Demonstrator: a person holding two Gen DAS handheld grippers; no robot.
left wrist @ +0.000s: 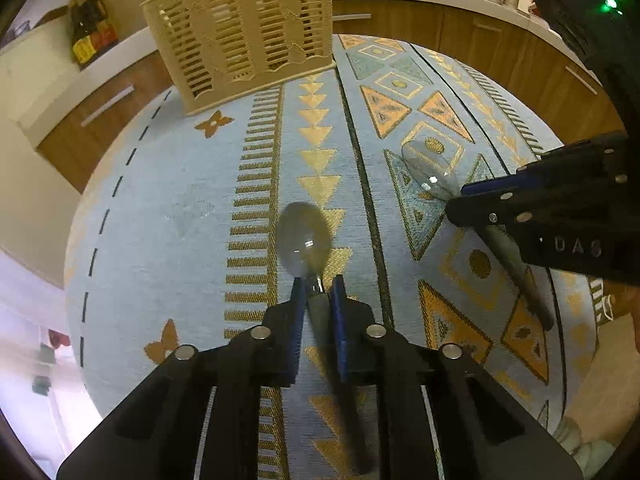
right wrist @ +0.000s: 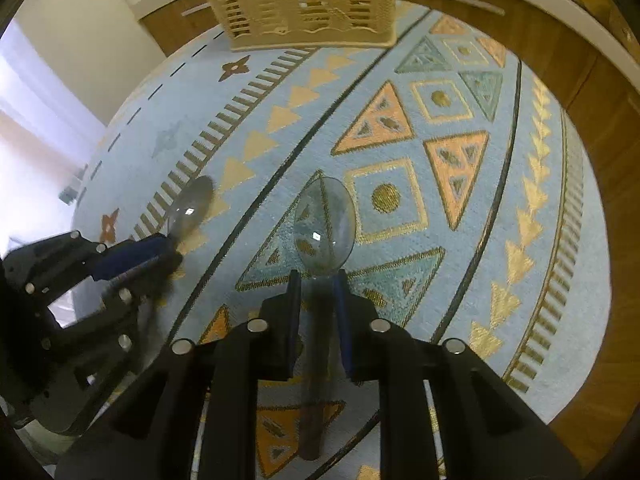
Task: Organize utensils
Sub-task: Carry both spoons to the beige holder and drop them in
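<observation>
Over the cloth, both jaws pinch spoon [left wrist: 306,236] necks.

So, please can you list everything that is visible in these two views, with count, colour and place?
Spoons: two, clear bowls with dark handles; one in the left gripper, one in the right gripper.
Basket: one, cream, slotted, at the far end of the cloth.
Tablecloth: one, light blue with gold, orange and teal patterns, covering the table.
Cabinets: wooden fronts under a white counter, behind the table.
Left gripper: one, black with blue pads, shut on its spoon's neck.
Right gripper: one, black with blue pads, shut on its spoon's neck.
</observation>
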